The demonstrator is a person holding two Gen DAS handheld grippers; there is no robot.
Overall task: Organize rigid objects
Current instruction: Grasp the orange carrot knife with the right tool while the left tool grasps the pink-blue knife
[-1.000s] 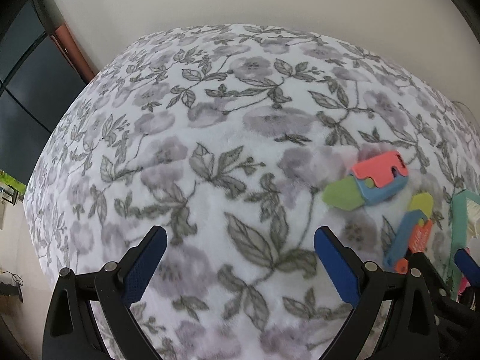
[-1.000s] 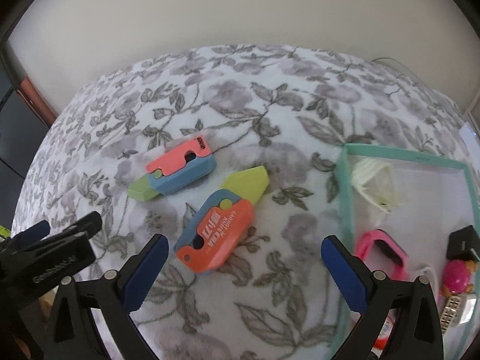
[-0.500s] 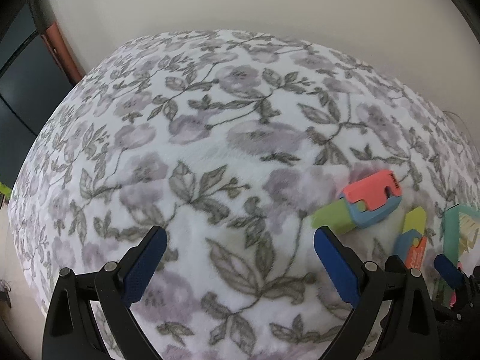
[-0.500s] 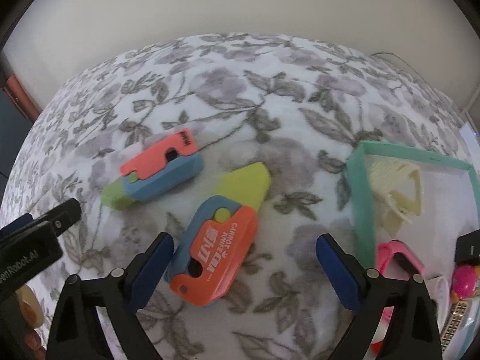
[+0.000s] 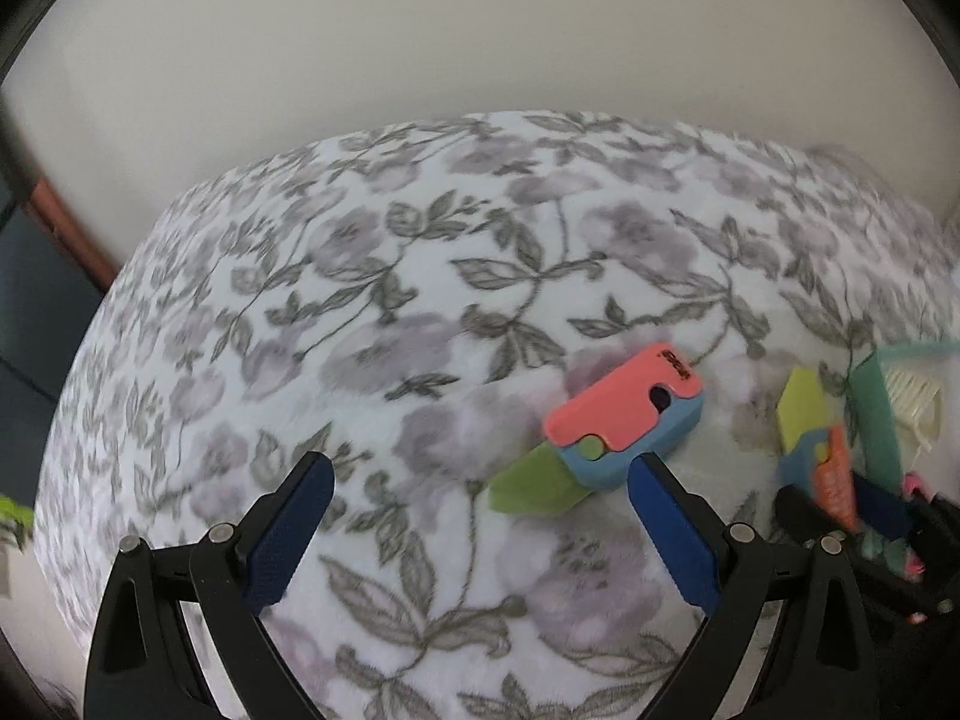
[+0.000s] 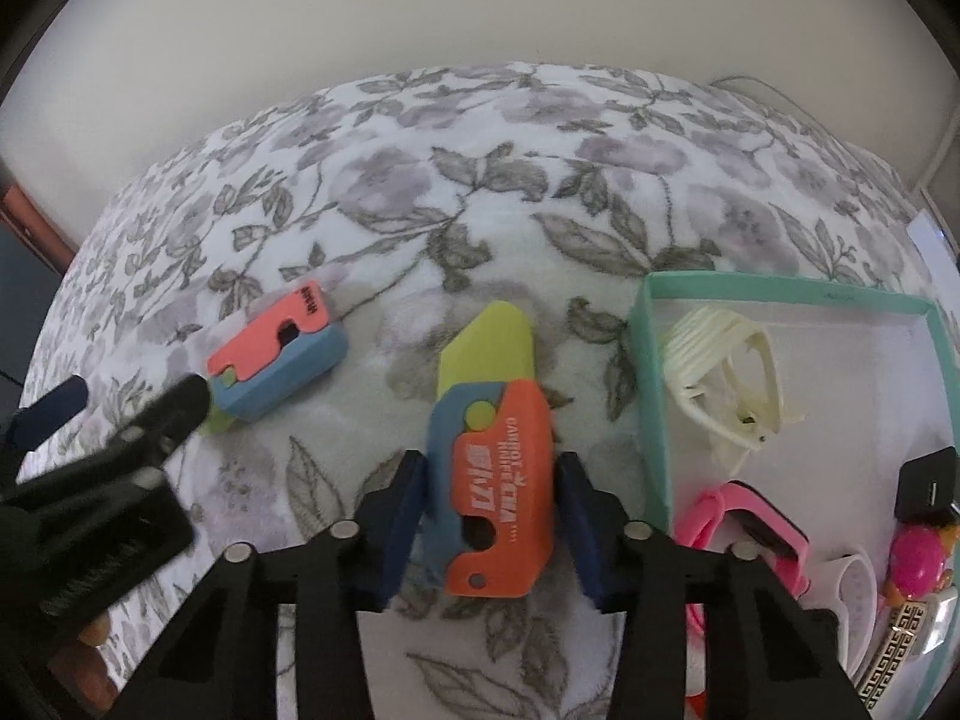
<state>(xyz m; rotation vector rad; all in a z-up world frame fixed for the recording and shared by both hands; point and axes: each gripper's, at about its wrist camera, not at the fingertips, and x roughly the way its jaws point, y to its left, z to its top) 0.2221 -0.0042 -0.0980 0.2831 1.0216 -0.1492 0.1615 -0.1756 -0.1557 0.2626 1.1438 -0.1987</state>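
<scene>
Two toy carrot knives lie on the floral blanket. My right gripper [image 6: 492, 492] has its blue pads closed against the sides of the orange and blue one [image 6: 495, 480], whose yellow-green blade points away. The pink and blue one [image 6: 276, 363] lies to its left, with a green blade; in the left wrist view it [image 5: 624, 420] sits just ahead of my right fingertip [image 5: 648, 480]. My left gripper [image 5: 480, 492] is open and empty above the blanket.
A teal-rimmed box [image 6: 651, 372] stands to the right, holding a cream clip [image 6: 720, 372], a pink watch [image 6: 750, 522], a black block [image 6: 927, 486] and small trinkets. A plain wall lies behind the blanket. The left gripper shows at the left of the right wrist view [image 6: 102, 480].
My right gripper moved forward and closed on the orange knife, which turned to point away. My left gripper swung right, bringing the pink knife close to its right finger.
</scene>
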